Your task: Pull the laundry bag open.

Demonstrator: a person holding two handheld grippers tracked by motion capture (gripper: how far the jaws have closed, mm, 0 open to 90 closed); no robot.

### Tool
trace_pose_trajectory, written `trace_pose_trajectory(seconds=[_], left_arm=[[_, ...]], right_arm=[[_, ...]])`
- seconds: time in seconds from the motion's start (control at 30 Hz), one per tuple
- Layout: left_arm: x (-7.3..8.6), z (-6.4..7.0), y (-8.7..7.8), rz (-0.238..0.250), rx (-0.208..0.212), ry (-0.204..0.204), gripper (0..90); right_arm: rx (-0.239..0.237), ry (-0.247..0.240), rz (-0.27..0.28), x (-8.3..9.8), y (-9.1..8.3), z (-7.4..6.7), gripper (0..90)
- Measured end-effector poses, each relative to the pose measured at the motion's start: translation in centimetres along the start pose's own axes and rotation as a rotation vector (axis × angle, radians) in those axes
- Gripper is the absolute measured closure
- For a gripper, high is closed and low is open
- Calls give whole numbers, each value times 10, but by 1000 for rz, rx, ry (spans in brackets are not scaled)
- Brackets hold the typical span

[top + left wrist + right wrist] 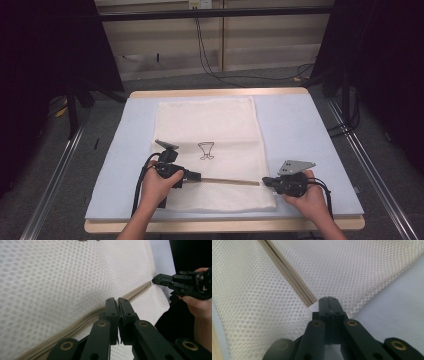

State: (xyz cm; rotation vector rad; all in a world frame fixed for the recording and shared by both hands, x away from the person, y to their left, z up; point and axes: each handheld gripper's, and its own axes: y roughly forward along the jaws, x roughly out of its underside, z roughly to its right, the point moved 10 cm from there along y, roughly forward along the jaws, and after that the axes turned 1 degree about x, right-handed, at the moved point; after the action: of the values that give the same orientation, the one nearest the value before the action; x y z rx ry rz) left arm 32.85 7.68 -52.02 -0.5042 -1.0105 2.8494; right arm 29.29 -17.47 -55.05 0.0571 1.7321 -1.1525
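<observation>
Two tongs work the mesh bag (pixel 210 150) near the bench's front edge: right tongs (pixel 266 182) clamp its corner, anchoring it while left tongs (pixel 196 176), together on the zipper (pixel 227 180), pull.

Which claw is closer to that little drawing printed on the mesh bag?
Left. The left claw sits just below the drawing; the right claw is off at the mesh bag edge.

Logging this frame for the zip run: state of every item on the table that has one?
White mesh laundry bag: lying flat on the pale blue mat, printed side up.
Beige zipper: closed along the stretch in view.
Left gripper: shut at the zipper's left end; whether it pinches the pull is unclear.
Right gripper: shut on the bag's edge at the zipper's right end.
</observation>
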Motion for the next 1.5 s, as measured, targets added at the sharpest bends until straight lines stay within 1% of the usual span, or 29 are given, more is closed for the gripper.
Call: trace_pose_trajectory(seconds=[0.03,0.07,0.13,0.17,0.2,0.27,0.4,0.43,0.5,0.57,0.6,0.63,0.67,0.73,0.77,0.8,0.9,0.93,1.0,1.03,1.1,1.17,1.23,1.27,1.3,1.33,1.4,1.43,1.5], left_arm=[[1,-2,-3,-3,0,5,873],[1,-2,-5,4,9,-13,873],[2,-4,-10,13,18,-24,873],[2,-6,-11,14,13,-16,873],[3,-6,-13,21,18,-25,873],[5,-9,-15,17,13,-21,873],[5,-10,-18,24,26,-29,873],[5,-10,-18,29,29,-38,873],[5,-9,-19,35,33,-36,873],[6,-9,-19,34,23,-36,872],[5,-10,-19,40,12,-25,872],[6,-9,-20,42,19,-28,872],[6,-10,-21,45,12,-27,873],[6,-10,-24,48,21,-41,872],[5,-12,-25,55,16,-39,872],[5,-11,-26,59,21,-46,873],[5,-13,-30,65,21,-48,873],[6,-14,-31,64,20,-42,873],[6,-14,-33,72,20,-49,872],[6,-14,-35,74,25,-59,873],[7,-16,-36,76,26,-47,873],[8,-16,-37,78,31,-55,872],[9,-16,-38,77,36,-54,872],[9,-17,-38,73,28,-47,873],[9,-17,-39,73,40,-49,872],[9,-17,-39,72,36,-46,872],[9,-21,-41,77,15,-49,872],[9,-23,-43,75,10,-59,872],[8,-26,-47,87,9,-66,872]], right_arm=[[-1,0,0,0,0,0,900],[0,0,0,0,0,0,900],[-5,3,2,0,0,0,900],[-6,4,3,0,0,0,900],[-7,5,3,0,0,0,900],[-6,4,4,0,0,0,900],[-6,5,3,0,0,0,900],[-5,5,3,0,0,0,900],[-2,2,2,0,0,0,900],[-7,4,2,0,0,0,900],[-5,5,3,0,0,0,900],[-7,5,5,0,0,0,900],[-5,6,4,0,0,0,900],[-3,-1,2,0,0,0,900],[-2,-2,1,0,0,0,900],[-4,-2,2,0,0,-1,900],[-4,-2,2,0,0,-1,900],[-1,-2,1,0,0,0,900],[-1,-1,1,0,0,0,900],[-3,0,2,0,0,-1,900],[1,4,3,0,0,-1,900],[1,9,4,0,0,-1,900],[5,11,3,0,0,0,900],[4,11,2,0,0,0,900],[4,9,0,0,0,0,900],[5,7,0,0,0,0,900],[5,6,-1,0,0,0,900],[4,6,-1,0,0,0,900],[3,5,-1,0,0,0,900]])
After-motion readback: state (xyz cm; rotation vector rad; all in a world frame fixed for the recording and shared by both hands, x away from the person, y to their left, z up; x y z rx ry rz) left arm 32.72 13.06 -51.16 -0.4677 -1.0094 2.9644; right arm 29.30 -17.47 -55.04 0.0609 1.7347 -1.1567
